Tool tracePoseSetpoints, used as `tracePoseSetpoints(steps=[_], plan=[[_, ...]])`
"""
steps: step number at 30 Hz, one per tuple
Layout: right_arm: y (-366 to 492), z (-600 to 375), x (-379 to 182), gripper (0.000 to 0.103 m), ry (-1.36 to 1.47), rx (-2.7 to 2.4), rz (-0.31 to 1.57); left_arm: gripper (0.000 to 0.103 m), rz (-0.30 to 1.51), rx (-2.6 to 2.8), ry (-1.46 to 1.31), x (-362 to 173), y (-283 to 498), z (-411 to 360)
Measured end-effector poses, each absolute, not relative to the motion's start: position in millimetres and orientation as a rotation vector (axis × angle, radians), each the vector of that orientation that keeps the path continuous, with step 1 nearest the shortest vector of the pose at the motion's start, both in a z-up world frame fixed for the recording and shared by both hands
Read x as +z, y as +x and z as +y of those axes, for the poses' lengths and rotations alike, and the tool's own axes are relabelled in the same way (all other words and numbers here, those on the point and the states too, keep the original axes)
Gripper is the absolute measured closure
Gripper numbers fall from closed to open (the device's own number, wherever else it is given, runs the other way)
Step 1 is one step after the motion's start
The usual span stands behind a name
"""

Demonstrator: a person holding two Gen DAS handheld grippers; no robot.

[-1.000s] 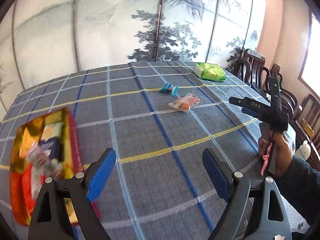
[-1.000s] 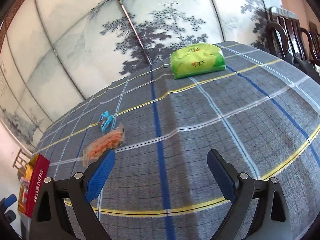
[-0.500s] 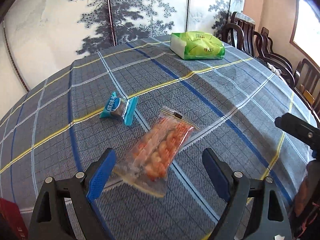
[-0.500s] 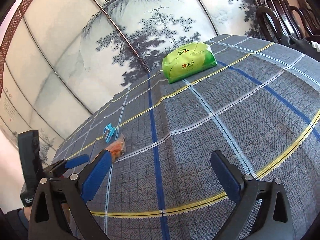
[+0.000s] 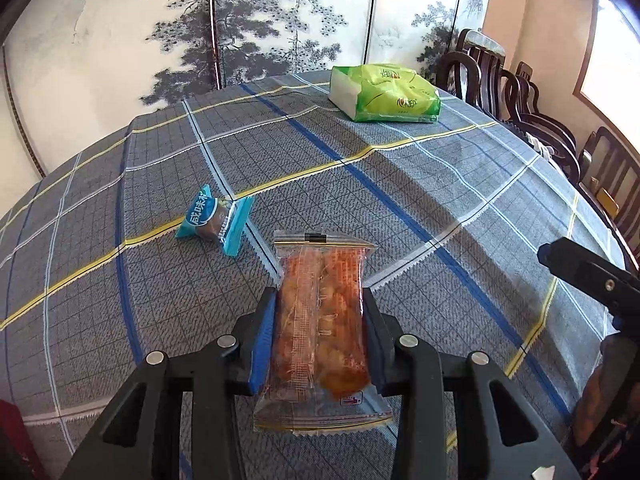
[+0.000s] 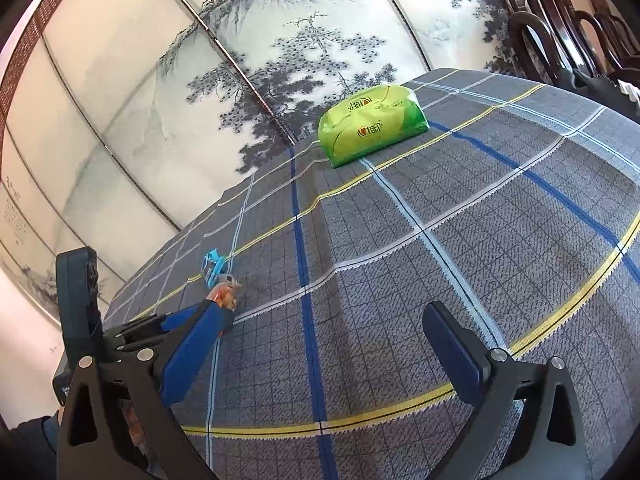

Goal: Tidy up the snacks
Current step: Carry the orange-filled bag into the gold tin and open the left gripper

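A clear packet of orange snacks [image 5: 322,264] lies lengthwise between the blue pads of my left gripper [image 5: 318,300]. Its jaws are closing and the pads press on both sides of the packet. Its far end rests on the checked tablecloth [image 5: 400,200]. A small blue wrapped snack [image 5: 212,220] lies just left of and beyond the packet. A green pack [image 5: 386,94] sits at the table's far edge. In the right wrist view my right gripper [image 6: 324,316] stands open over bare cloth, with the orange packet [image 6: 226,296] and the blue snack [image 6: 212,266] off to its left.
The corner of a red box [image 5: 12,440] shows at the lower left. Dark wooden chairs [image 5: 500,80] line the table's right side. A painted folding screen [image 5: 240,40] stands behind the table. The green pack [image 6: 372,128] lies far ahead of the right gripper.
My left gripper swung right from the red tin to the orange packet, came down over it, and its jaws closed on it. The right gripper stayed nearly still.
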State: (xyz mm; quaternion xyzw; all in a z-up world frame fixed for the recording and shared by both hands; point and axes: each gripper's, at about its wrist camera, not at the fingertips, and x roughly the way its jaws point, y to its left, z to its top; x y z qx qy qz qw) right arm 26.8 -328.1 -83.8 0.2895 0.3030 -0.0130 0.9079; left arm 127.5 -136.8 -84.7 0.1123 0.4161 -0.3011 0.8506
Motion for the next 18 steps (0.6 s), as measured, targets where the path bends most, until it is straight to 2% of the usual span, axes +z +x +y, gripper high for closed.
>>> tracePoseSetpoints(steps=[18], plan=[[33, -327, -86, 0.001, 0.593, -0.05, 0.656, 0.068, 0.727, -0.489, 0.149, 5, 53, -31]])
